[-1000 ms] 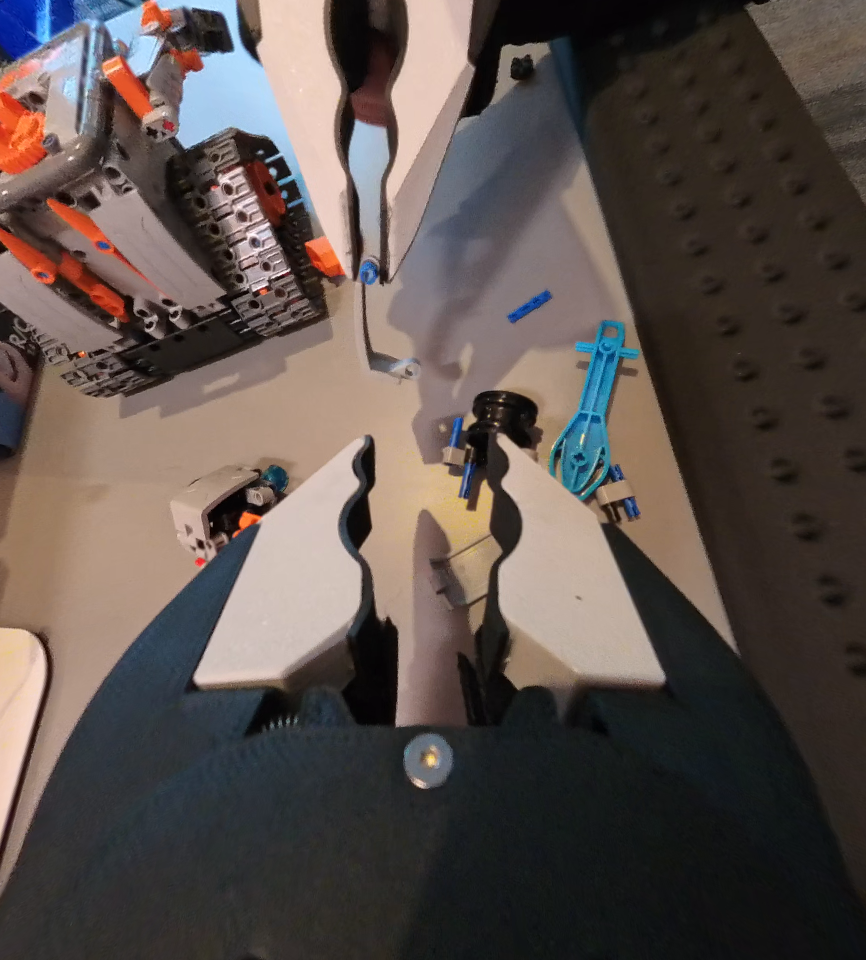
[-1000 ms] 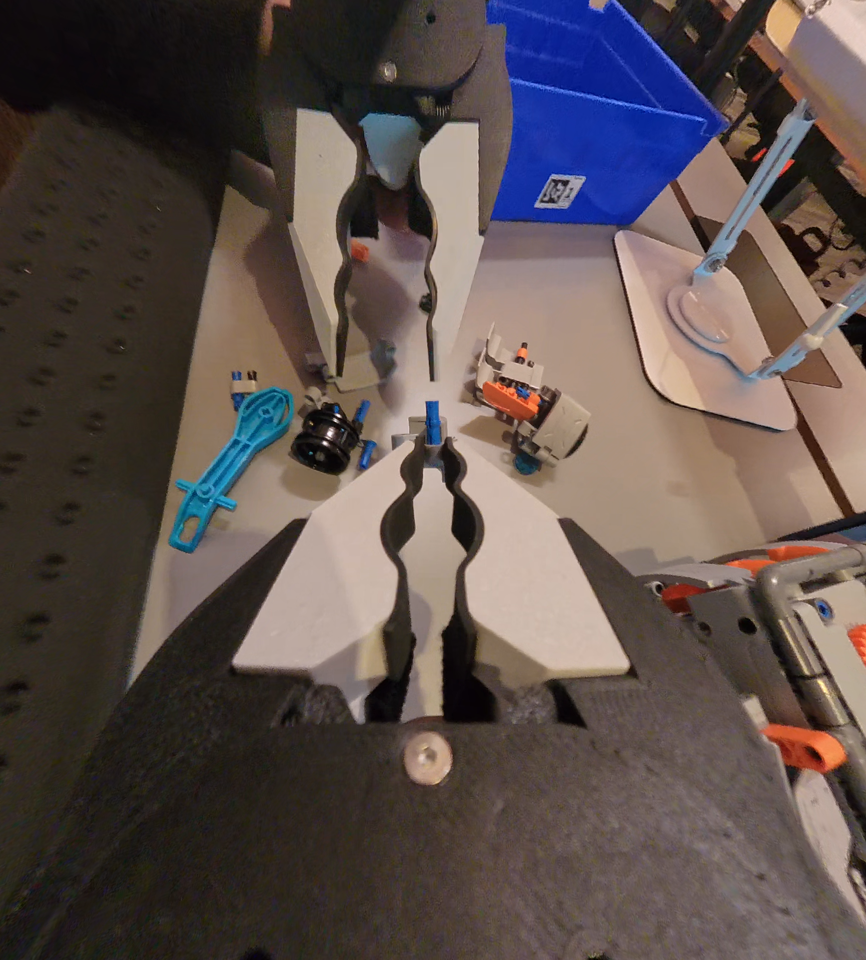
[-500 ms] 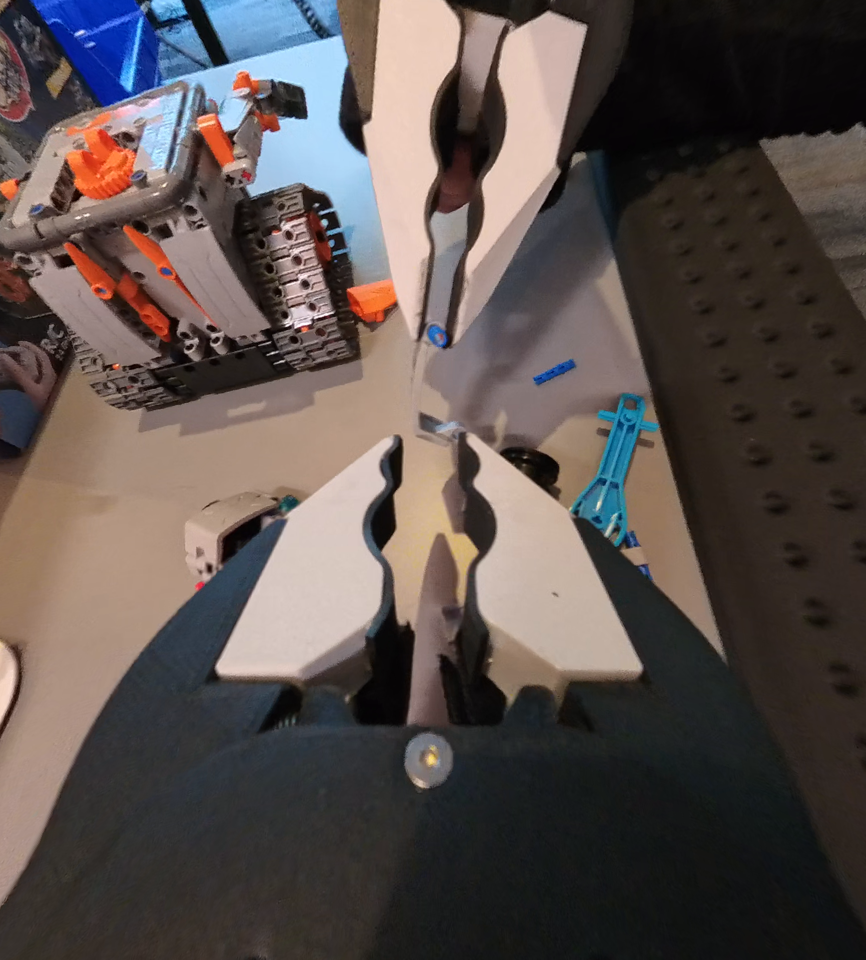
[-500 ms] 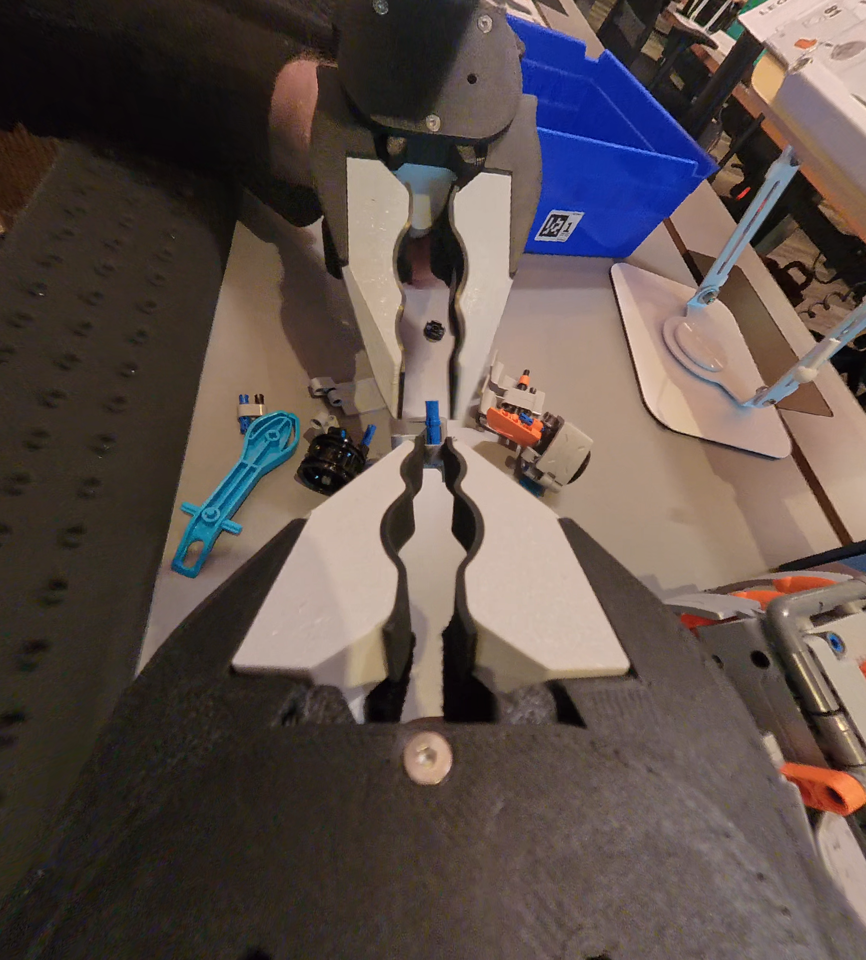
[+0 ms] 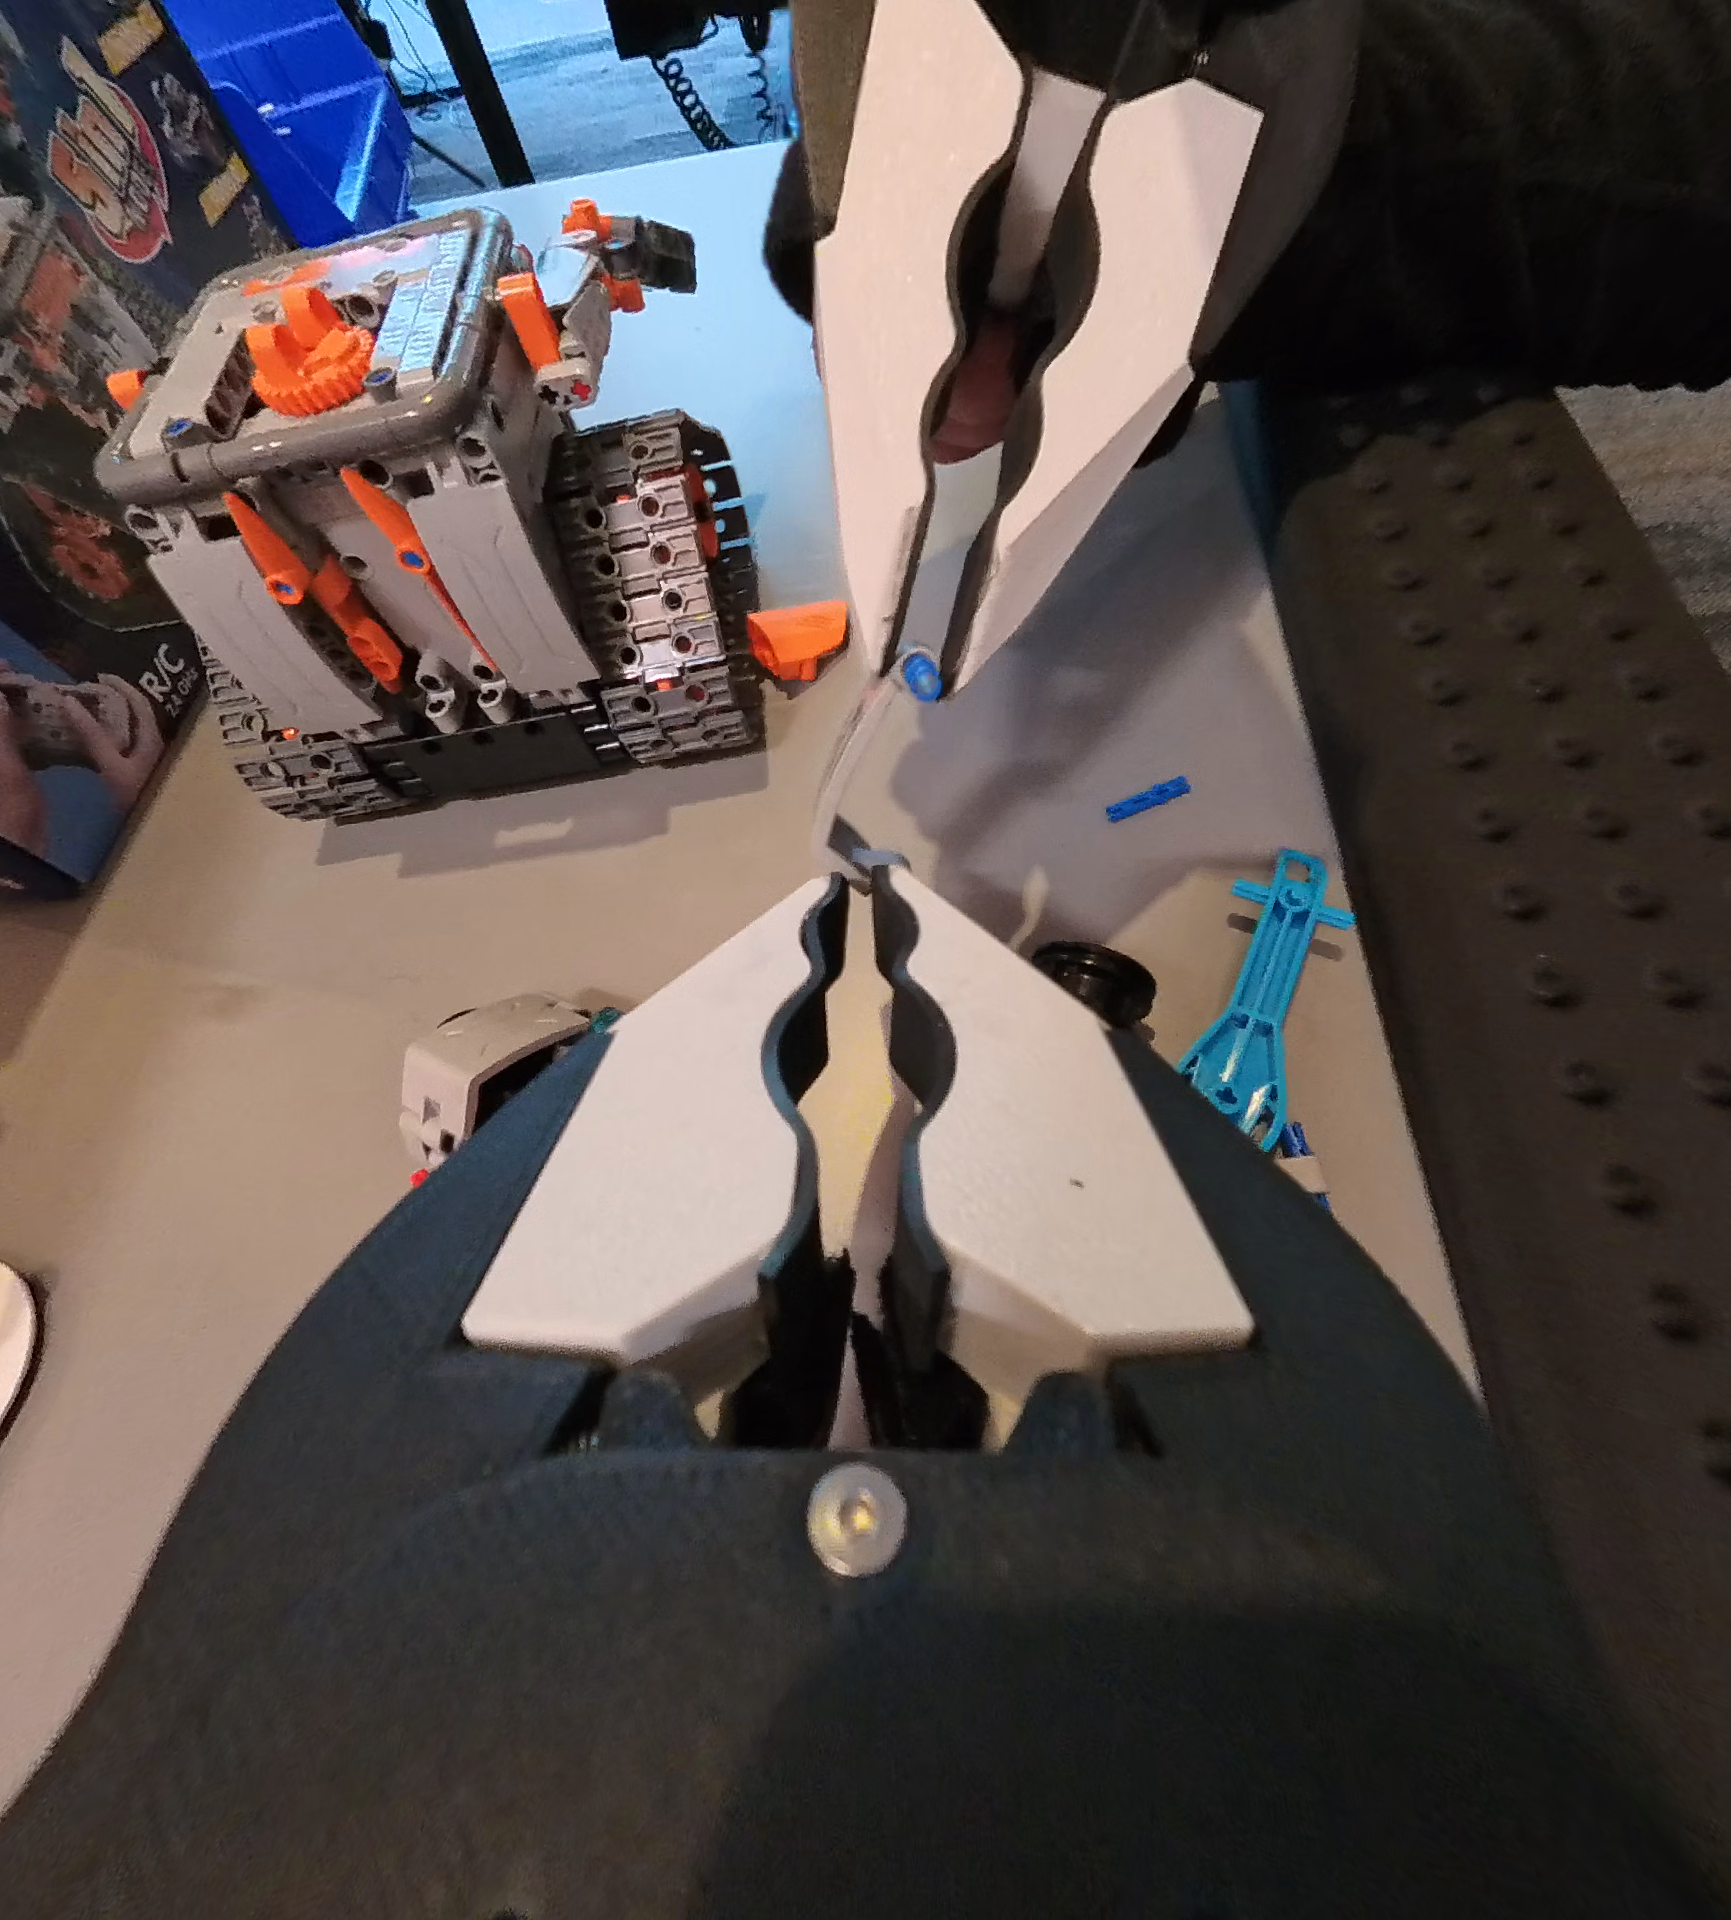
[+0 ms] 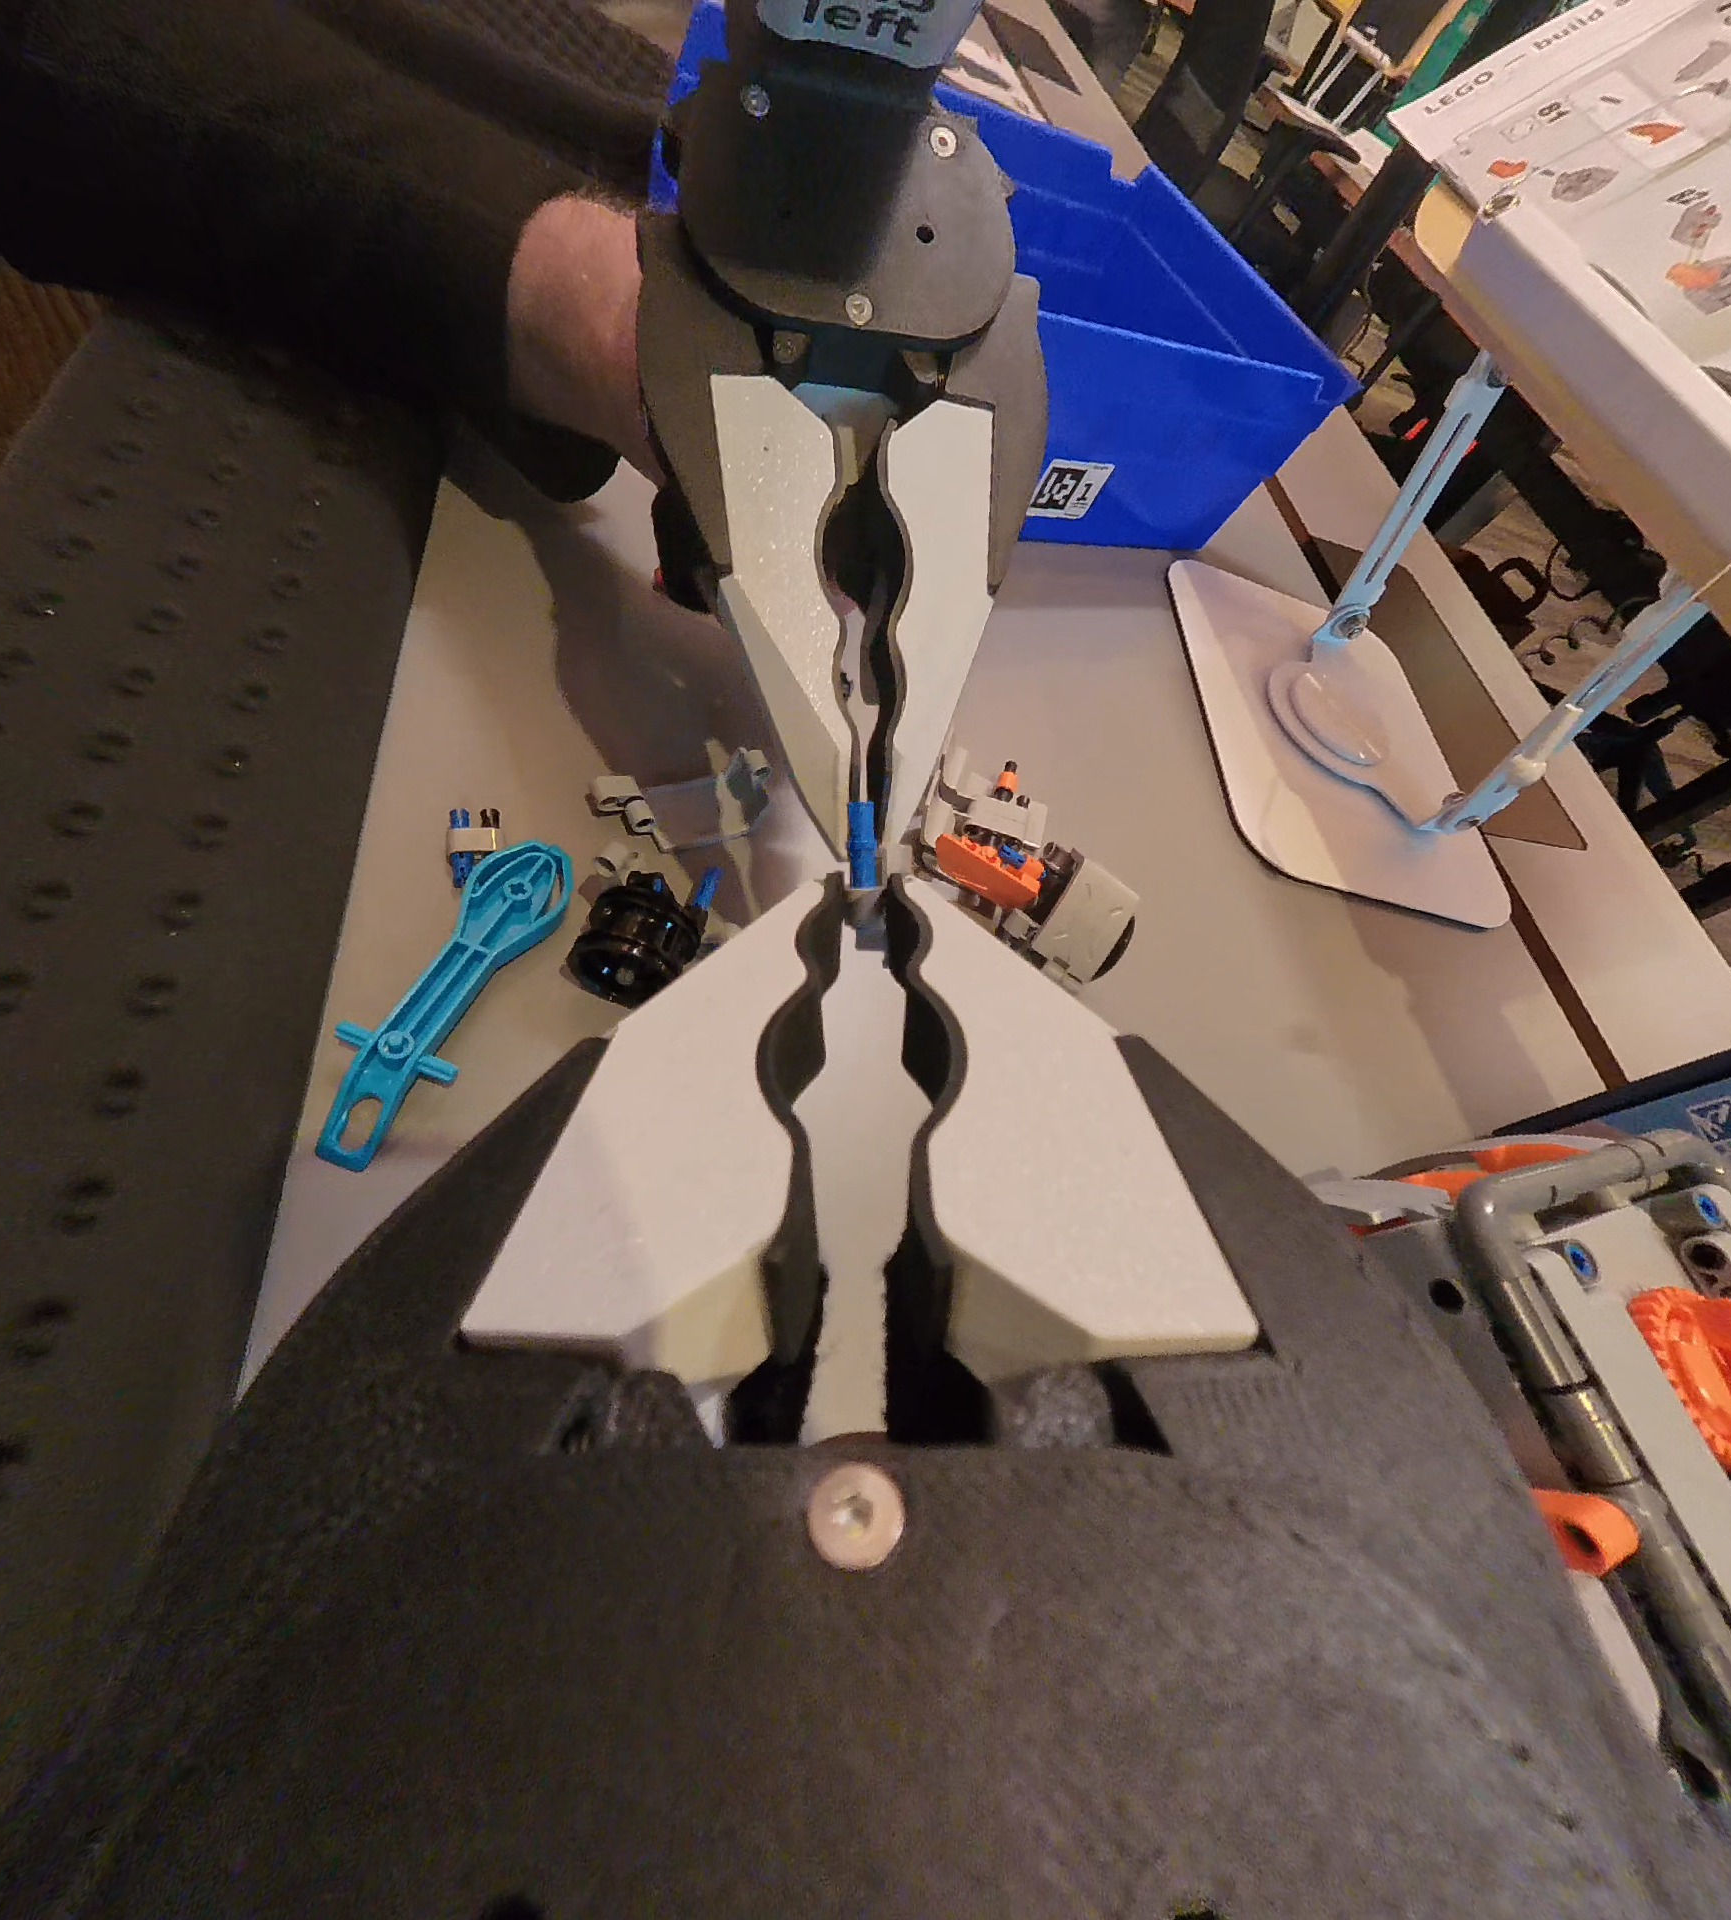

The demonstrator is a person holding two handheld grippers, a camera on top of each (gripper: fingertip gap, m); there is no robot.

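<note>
Both my grippers meet tip to tip above the counter [image 6: 1256,987]: right gripper [image 6: 861,902] clamped on a small grey piece carrying a blue pin [image 6: 859,831], left gripper [image 5: 853,883] pinched on that pin's far end. Only the left wrist view shows the tracked brick vehicle [image 5: 445,582]; only the right shows the blue bin [image 6: 1152,343].

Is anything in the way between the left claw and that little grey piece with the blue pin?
Nothing visible. The left gripper has its tips right at the free end of the grey beam; the right gripper clamps the end bearing the blue pin.
</note>
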